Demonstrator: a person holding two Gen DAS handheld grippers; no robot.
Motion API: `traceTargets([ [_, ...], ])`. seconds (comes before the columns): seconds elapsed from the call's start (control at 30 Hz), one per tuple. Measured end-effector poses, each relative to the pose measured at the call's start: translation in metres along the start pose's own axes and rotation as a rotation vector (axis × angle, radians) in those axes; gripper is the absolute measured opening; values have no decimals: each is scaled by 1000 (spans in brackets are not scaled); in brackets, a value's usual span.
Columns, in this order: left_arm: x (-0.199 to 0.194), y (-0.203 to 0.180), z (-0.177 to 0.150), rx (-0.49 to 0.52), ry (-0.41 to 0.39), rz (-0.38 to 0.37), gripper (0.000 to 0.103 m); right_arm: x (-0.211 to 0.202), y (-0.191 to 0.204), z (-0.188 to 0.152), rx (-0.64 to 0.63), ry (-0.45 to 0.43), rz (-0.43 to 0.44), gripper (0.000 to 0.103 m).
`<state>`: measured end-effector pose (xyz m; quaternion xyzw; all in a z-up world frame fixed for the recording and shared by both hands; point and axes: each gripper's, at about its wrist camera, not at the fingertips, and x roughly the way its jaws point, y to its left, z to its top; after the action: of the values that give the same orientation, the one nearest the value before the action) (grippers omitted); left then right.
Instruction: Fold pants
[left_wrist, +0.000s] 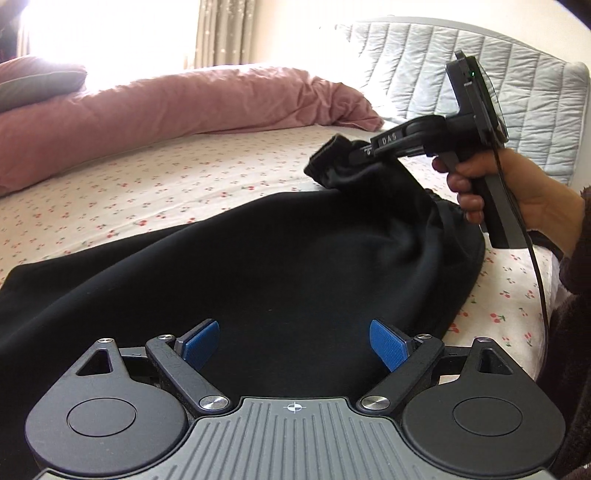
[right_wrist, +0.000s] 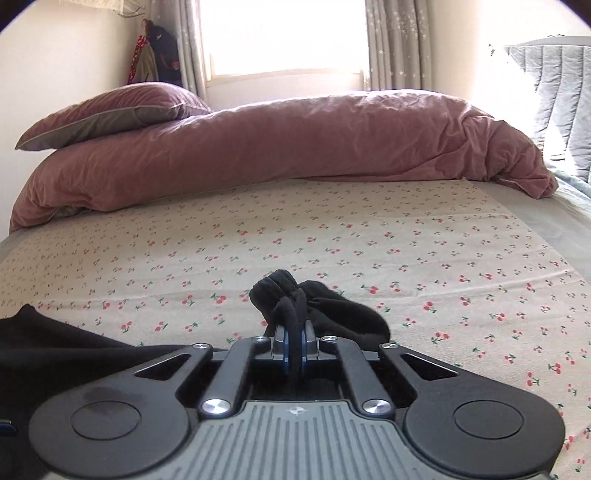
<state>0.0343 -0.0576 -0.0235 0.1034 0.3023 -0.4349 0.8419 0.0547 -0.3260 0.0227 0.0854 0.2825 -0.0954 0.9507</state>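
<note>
across the near side of the bed (left_wrist: 155, 192) lie the pants (left_wrist: 258, 266), one black pair, spread flat with the long axis running from the near left toward the far right. at that right end a bunched, ribbed edge, cuff or waistband i cannot tell, is lifted clear of the sheet, clenched in the right claw (right_wrist: 294, 349), whose blue pads are squeezed together on a pinch of the cloth. the right hand (left_wrist: 484, 192) grips that tool's handle at the right of the left-wrist view. the left claw (left_wrist: 293, 341) hangs released, its two blue pads well apart, over the broad middle of the pants with nothing between them; whether the pads touch the cloth i cannot tell.

the coming move likely turns on this: the raised end is to the right and beyond the left claw, the flat body stretches away to its left, so a fold would carry the raised end leftward along the long axis while the left claw takes or pins cloth below it.

counted: one pair of pants, two claws, one pink duvet (right_wrist: 295, 147), one pillow (right_wrist: 110, 110), one quilted headboard (left_wrist: 461, 74).
</note>
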Motion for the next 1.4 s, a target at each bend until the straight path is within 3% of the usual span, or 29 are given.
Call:
traceTargets([
  [0.2,11,-15,1,14,6,-82,87,-50,-58,-9,140,-69,-59,3],
  [0.33,15,-25,0,35,12,-122,82,-59,-96,-31,266,19,-103,4],
  [0.43,20,-31,-2,58,25,-117,72,-50,-115,-50,353,116,-82,13],
  [0.47,21,-33,-3,69,25,-108,70,-50,-119,-54,368,118,-70,22],
  [0.57,22,-37,-4,97,20,-95,67,-57,-130,-58,416,65,-12,39],
  [0.67,24,-39,-4,101,11,-97,65,-61,-143,-58,517,26,67,41],
  [0.73,25,-41,-4,103,3,-111,64,-59,-151,-58,568,20,86,36],
  [0.77,25,-42,-4,105,0,-113,64,-56,-150,-57,569,22,74,16],
  [0.83,27,-45,-4,111,-2,-102,64,-57,-147,-51,562,8,38,12],
  [0.9,28,-48,-2,112,-6,-68,59,-68,-146,-39,586,-54,63,11],
  [0.93,27,-49,-2,113,-13,-40,40,-74,-144,-34,589,-82,81,10],
  [0.97,27,-50,-1,114,-17,5,14,-81,-142,-28,583,-112,95,10],
  [1.0,26,-48,1,109,-24,54,6,-87,-139,-24,569,-124,93,10],
  [1.1,5,-38,11,84,-95,97,4,-94,-138,-25,556,-95,58,10],
  [1.17,-10,-32,16,82,-117,79,4,-92,-140,-31,569,-42,51,10],
  [1.27,-17,-33,13,114,-96,43,3,-89,-144,-45,572,40,50,10],
  [1.4,-13,-49,0,201,-39,17,3,-100,-140,-59,511,70,28,10],
])
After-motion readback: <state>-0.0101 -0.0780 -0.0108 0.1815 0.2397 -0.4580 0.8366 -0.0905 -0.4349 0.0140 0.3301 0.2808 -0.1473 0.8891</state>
